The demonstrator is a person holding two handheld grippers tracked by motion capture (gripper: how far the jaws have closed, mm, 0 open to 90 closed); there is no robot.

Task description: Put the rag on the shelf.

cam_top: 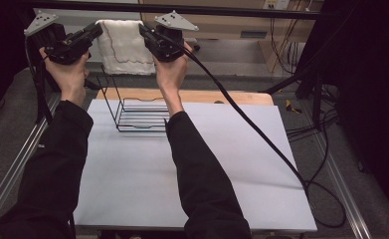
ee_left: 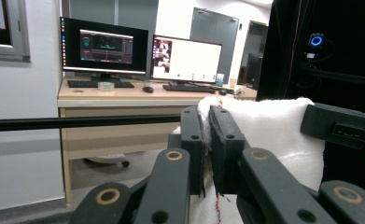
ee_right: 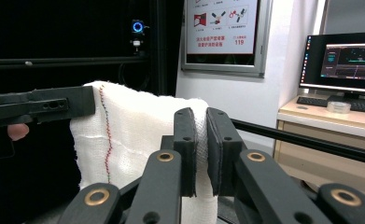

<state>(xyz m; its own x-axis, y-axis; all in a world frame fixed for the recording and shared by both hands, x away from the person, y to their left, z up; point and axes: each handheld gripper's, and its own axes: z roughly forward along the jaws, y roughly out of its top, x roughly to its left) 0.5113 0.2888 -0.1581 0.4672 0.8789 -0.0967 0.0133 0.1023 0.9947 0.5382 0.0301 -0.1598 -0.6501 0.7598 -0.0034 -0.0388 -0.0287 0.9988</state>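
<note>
A person is holding a white towel [cam_top: 124,46] up in the air beyond the far edge of the tabletop [cam_top: 222,169], with one hand-held gripper at each top corner. The left hand-held gripper [cam_top: 96,30] is clamping the towel's left top corner, its jaws pressing together on the cloth in the left gripper view, and the right hand-held gripper [cam_top: 143,30] is pinching the right top corner in the same way, cloth squeezed between its jaws in the right gripper view. The towel is hanging spread between them, its top edge running left to right and roughly level, its body dropping straight down, so it is facing the person flat; a thin coloured stitch line is running down one side. Below and just nearer, a black wire rack [cam_top: 132,112] is standing on the tabletop at its far left. As a judgement, the lifting and spreading look done, while lowering or draping the towel onto the rack and letting go are not yet done.
</note>
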